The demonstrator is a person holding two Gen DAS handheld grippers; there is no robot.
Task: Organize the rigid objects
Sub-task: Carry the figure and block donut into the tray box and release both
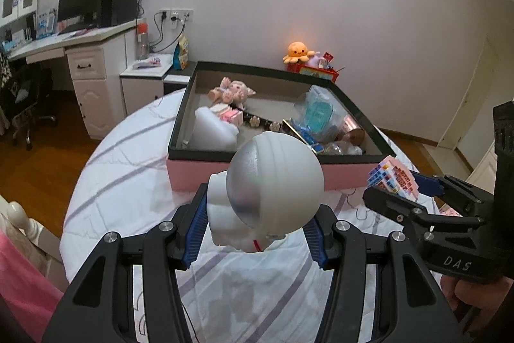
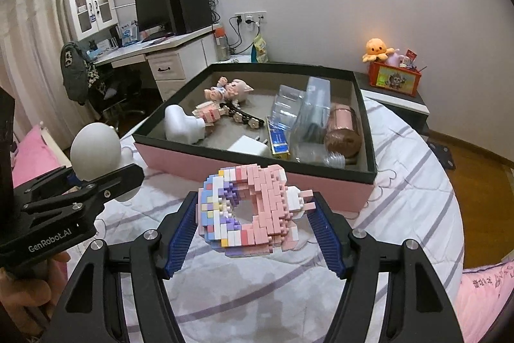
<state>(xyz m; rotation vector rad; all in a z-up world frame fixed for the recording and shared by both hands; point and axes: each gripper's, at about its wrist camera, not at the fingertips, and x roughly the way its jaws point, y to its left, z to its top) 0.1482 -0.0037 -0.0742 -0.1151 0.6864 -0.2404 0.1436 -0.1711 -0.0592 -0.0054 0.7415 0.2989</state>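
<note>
Your left gripper (image 1: 257, 227) is clamped on the white figure (image 1: 273, 182), held above the bed (image 1: 128, 156) just in front of the box (image 1: 205, 176). Your right gripper (image 2: 257, 233) grips the brick donut (image 2: 250, 208) between its pads, also just short of the box's near wall.

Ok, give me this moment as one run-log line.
left gripper: shut on white astronaut figure | right gripper: holds brick-built donut | both above bed, short of pink box
</note>
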